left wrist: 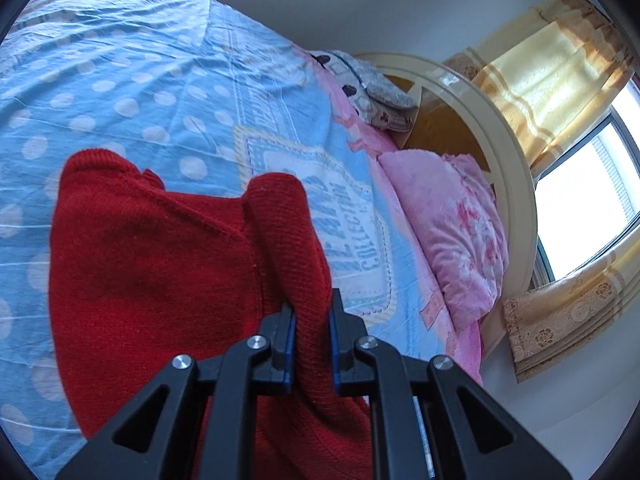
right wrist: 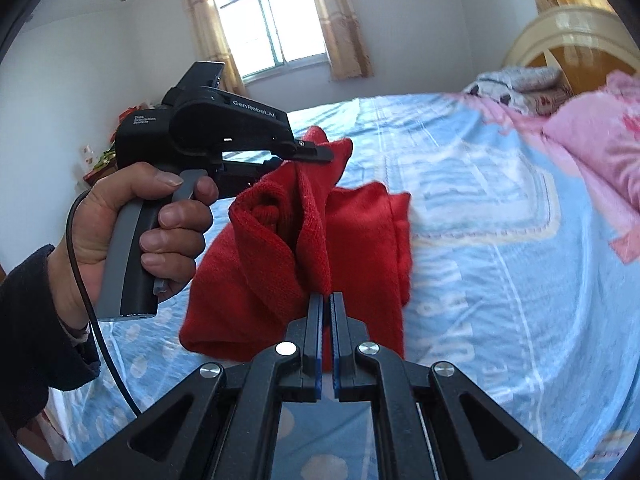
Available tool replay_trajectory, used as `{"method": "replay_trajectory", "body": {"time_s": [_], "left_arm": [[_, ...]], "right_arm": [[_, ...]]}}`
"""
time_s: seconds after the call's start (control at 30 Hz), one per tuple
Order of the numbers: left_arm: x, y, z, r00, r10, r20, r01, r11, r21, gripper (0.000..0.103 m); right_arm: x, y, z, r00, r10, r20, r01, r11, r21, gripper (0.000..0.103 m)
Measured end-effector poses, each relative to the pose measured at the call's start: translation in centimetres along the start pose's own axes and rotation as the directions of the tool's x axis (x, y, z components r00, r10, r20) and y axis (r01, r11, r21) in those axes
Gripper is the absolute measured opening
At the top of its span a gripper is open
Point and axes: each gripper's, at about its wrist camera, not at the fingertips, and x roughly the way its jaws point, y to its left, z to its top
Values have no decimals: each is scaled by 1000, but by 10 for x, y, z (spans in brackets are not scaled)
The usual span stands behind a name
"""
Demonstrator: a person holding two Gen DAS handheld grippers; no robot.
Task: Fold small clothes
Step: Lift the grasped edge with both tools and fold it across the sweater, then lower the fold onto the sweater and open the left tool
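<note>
A: While both grippers pinch it, where does the red knit garment (right wrist: 280, 248) sit?

B: Raised over the bed (right wrist: 500, 240), hanging; whether its lower part touches the sheet I cannot tell. Left gripper (left wrist: 312, 316) has its jaws partly closed around a thick roll of knit. Right gripper (right wrist: 326, 320) has its jaws nearly together on a thin edge.

A: Why two holds?

B: Likely to spread the cloth between them so it drapes straight before folding. In the right view, the left gripper sits at ten o'clock, the hand (right wrist: 136, 224) squeezing its trigger.

A: Clutter?

B: Pink pillow (left wrist: 448, 228) at three o'clock, well apart.
</note>
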Motion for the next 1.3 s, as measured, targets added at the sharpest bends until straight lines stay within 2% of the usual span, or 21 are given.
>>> {"method": "replay_trajectory", "body": {"time_s": [0.4, 0.63, 0.73, 0.83, 0.9, 0.93, 1.0, 1.03, 1.1, 1.13, 1.17, 1.23, 1.27, 1.3], "left_arm": [[33, -15, -8, 998, 45, -48, -44, 999, 33, 14], [58, -22, -14, 993, 98, -70, -92, 991, 95, 14], [62, -26, -17, 991, 115, -70, -106, 987, 119, 19], [55, -27, -18, 988, 142, -54, -134, 983, 123, 34], [39, -29, -20, 992, 125, -31, -120, 985, 125, 55], [28, -29, -22, 993, 121, -14, -118, 984, 133, 61], [9, -28, -29, 992, 123, 28, -126, 982, 141, 78], [-3, -25, -34, 992, 117, 46, -122, 981, 148, 81], [-22, -18, -45, 989, 120, 87, -133, 977, 168, 91], [-31, -12, -52, 978, 170, 117, -189, 966, 176, 91], [-38, -5, -60, 964, 221, 148, -247, 951, 186, 91], [-48, 8, -73, 936, 293, 195, -331, 922, 201, 91], [-52, 15, -79, 919, 330, 215, -371, 908, 196, 91], [-54, 22, -84, 914, 341, 221, -383, 904, 189, 91]], "right_arm": [[4, -26, -13, 999, 5, -41, -1, 995, 100, 2], [8, -38, -19, 997, -11, -72, 21, 990, 141, 2], [10, -42, -21, 996, -19, -86, 32, 988, 150, 2], [14, -47, -25, 993, -48, -112, 65, 986, 154, 0], [15, -55, -28, 990, -49, -133, 72, 982, 176, 0], [13, -57, -29, 990, -48, -132, 71, 982, 175, 0], [7, -60, -30, 993, -55, -109, 73, 983, 170, 0], [2, -62, -29, 994, -67, -87, 81, 982, 171, 0], [-6, -63, -27, 996, -70, -47, 77, 982, 171, 5], [-11, -64, -24, 998, -67, -16, 68, 982, 179, 17], [-16, -63, -22, 998, -57, 12, 54, 981, 184, 38], [-29, -60, -17, 995, -5, 98, -13, 982, 191, 59], [-33, -56, -13, 992, 10, 127, -34, 983, 183, 60], [-35, -50, -9, 989, 20, 148, -44, 986, 160, 60]]}}
